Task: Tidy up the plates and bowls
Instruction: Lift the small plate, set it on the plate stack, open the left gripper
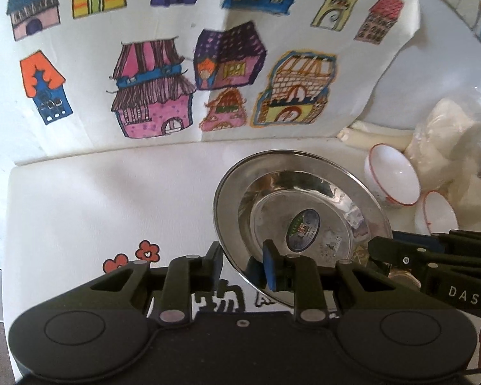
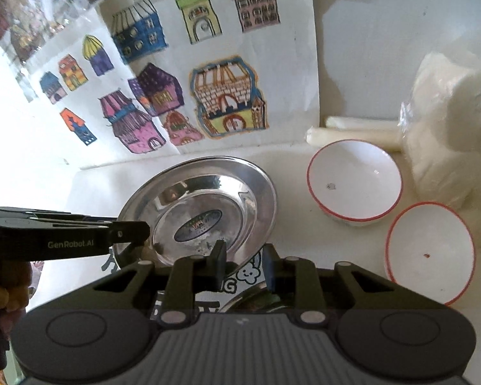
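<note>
A steel plate [image 1: 301, 205] is held tilted above the white table [image 1: 112, 211], gripped at its rim from two sides. In the left wrist view, the left gripper [image 1: 244, 264] is closed narrowly on the plate's near-left rim, with one blue-padded finger [image 1: 270, 264] inside the dish and the other outside it. The right gripper [image 1: 381, 250] is seen entering from the right, meeting the plate's near-right edge.

In the right wrist view, the right gripper [image 2: 244, 264] is closed narrowly on the near rim of the same steel plate [image 2: 208, 199], one finger [image 2: 220, 256] lying over the dish and the other outside the rim. The left gripper [image 2: 134, 232] reaches in from the left and touches the plate's left rim. An oval sticker [image 2: 198, 225] is seen at the centre of the plate.

To the right of the plate, two white bowls with red rims are resting on the table: a far bowl [image 2: 354, 181] and a near bowl [image 2: 429, 252], just beside each other. Beyond them, a bag of white material [image 2: 449, 122] and two pale rolled tubes [image 2: 352, 131] are placed against the wall. A sheet of coloured house drawings [image 2: 208, 73] is propped up behind the plate. Printed flowers [image 1: 131, 256] are visible on the table at the near left.
</note>
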Tool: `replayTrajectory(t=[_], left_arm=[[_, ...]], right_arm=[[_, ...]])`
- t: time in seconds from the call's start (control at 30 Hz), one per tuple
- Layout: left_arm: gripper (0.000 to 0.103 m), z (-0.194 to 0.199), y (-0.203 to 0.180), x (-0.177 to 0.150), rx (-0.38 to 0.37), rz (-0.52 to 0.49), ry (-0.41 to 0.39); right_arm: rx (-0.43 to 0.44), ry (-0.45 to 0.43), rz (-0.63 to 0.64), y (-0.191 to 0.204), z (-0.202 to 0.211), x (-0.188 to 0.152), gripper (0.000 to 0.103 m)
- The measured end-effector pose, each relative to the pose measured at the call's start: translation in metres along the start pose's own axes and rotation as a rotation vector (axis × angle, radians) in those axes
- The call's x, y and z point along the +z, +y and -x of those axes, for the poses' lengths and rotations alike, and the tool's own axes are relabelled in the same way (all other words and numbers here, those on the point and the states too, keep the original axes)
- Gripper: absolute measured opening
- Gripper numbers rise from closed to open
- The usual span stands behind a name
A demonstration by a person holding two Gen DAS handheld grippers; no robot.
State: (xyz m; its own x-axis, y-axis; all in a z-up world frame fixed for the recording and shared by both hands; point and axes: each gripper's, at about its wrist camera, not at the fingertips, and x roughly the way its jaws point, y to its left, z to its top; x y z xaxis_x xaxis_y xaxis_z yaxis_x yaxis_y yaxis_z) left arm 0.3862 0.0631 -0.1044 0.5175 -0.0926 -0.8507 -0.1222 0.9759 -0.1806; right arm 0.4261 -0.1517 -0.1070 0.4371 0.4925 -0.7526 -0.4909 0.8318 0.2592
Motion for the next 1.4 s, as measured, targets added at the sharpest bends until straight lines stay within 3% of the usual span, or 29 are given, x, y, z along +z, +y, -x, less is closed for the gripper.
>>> replayTrajectory(t=[0.57, 1.0, 1.4], left_arm=[[0.03, 0.039, -0.076, -0.007, -0.054, -0.083, -0.033], [0.03, 0.042, -0.116, -0.03, -0.07, -0.157, 0.005], [0.031, 0.041, -0.128, -0.042, -0.025, -0.21, 0.051]], right_arm=[[-0.021, -0.063, -0.022, -0.043, 0.079, -0.033, 0.027], [-0.027, -0.041, -0.06, -0.074, 0.105, -0.069, 0.027], [-0.006, 0.03, -0.053, -0.078, 0.105, -0.087, 0.027]])
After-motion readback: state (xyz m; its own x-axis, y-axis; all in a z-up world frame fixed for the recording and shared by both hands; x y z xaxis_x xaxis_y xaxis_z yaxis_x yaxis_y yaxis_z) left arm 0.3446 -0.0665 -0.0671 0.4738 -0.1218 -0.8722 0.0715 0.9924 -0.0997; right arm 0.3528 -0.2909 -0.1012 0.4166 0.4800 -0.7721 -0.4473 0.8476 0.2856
